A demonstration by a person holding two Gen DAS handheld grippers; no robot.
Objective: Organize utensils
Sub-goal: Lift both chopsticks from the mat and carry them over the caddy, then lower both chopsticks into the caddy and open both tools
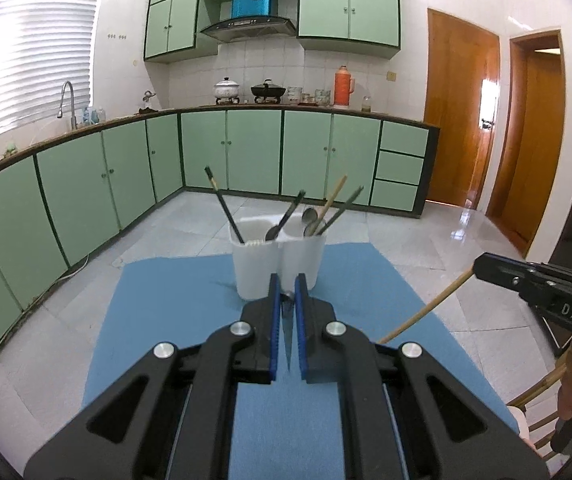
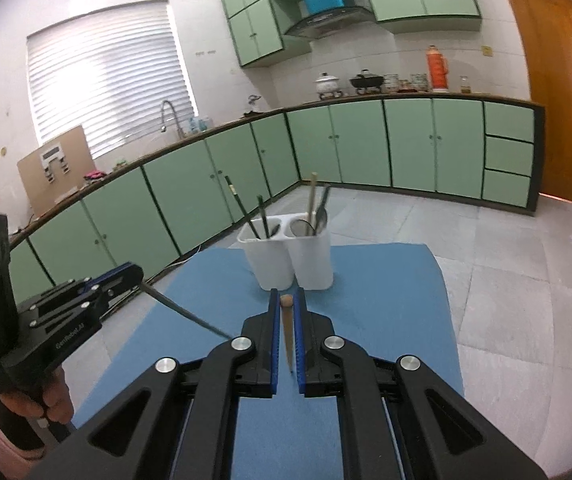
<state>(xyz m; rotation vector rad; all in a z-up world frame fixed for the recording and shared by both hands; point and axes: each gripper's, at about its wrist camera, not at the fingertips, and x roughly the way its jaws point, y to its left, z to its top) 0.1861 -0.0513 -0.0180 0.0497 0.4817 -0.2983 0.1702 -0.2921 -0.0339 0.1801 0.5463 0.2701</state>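
Left wrist view: one white holder [image 1: 277, 264] with two compartments stands on the blue mat [image 1: 157, 320] just ahead of the left gripper [image 1: 287, 286]. Its left compartment holds two dark chopsticks [image 1: 223, 204] and a spoon [image 1: 271, 233]. Its right compartment holds one spoon [image 1: 309, 216], one bamboo chopstick [image 1: 332, 200] and one dark chopstick [image 1: 346, 206]. That makes six utensils in the holder, all leaning outward.

The left gripper's fingers [image 1: 273, 312] are nearly closed, clamping a thin dark utensil [image 1: 287, 320] that runs along the gap between them; whether it is a chopstick or a spoon handle I cannot tell.

The right gripper [image 2: 287, 302] sits near the holder too, its fingers [image 2: 273, 340] drawn in on a single bamboo chopstick [image 2: 286, 328]. In the left wrist view that chopstick pokes out sideways over the mat's right edge.

Two utensils are held above the mat, one per gripper.
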